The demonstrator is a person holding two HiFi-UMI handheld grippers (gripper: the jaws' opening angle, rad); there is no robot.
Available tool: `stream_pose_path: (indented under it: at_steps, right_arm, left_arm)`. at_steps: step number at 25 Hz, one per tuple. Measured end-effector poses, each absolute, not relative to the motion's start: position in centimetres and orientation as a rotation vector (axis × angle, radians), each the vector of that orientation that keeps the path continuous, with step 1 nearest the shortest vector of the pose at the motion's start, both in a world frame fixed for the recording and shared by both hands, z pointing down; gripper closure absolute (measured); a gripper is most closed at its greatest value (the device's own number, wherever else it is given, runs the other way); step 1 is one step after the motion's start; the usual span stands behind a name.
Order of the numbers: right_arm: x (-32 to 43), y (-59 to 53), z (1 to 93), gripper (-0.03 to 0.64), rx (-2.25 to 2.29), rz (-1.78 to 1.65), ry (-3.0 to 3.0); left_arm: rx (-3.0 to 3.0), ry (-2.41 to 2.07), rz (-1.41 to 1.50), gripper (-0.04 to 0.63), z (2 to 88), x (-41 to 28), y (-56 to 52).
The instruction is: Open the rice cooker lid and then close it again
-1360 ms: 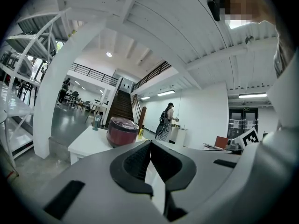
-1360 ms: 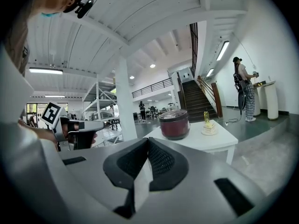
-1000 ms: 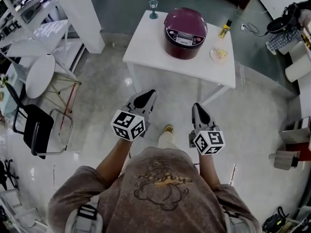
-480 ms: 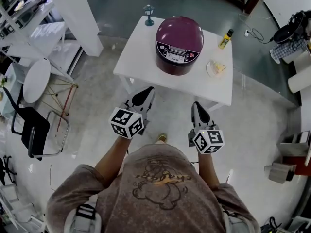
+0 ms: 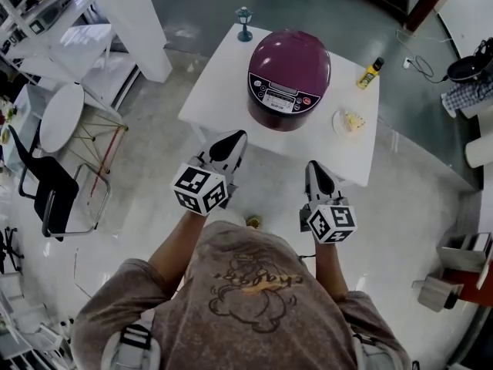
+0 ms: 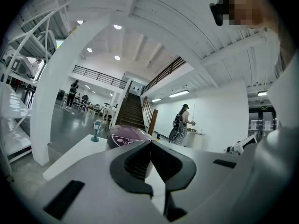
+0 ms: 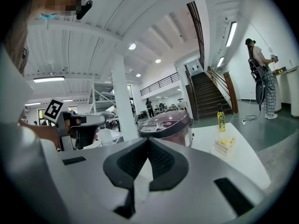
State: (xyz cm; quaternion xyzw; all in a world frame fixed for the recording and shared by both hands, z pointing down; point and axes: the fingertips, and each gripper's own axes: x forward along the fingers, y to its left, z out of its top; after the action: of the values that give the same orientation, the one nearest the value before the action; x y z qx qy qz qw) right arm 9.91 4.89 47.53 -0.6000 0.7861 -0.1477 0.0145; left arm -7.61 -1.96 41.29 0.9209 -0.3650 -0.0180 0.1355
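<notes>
The purple rice cooker (image 5: 289, 75) stands with its lid down on a white table (image 5: 219, 75) ahead of me; it also shows low in the left gripper view (image 6: 122, 135) and the right gripper view (image 7: 163, 122). My left gripper (image 5: 229, 143) is shut and empty, held level over the floor just short of the table's near edge. The right gripper (image 5: 316, 171) is also shut with nothing in it, beside the left and just as short of the table. Neither touches the cooker. The closed tips show as the left gripper (image 6: 150, 142) and the right gripper (image 7: 148, 139) in their own views.
On the table are a small teal lamp (image 5: 244, 23), a yellow bottle (image 5: 371, 72) and a plate with food (image 5: 350, 121). A white pillar (image 5: 135, 21), a round white table (image 5: 62, 116) and a black chair (image 5: 46, 195) stand at the left. A person (image 6: 182, 122) stands far off.
The person has stepped towards the table, so both grippers have moved forward and now sit close to its near edge. The cooker looks nearer. Both jaws stay shut.
</notes>
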Motion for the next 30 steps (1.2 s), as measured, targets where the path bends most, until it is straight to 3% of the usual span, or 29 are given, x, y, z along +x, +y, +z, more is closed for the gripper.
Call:
stream_pose_path:
  at_steps: [30]
  right_arm:
    - [14.5, -9.8, 46.1, 0.617, -2.003, -0.414, 2.351]
  left_arm:
    - [2.71, -0.876, -0.052, 0.572, 40.7, -1.7, -18.4]
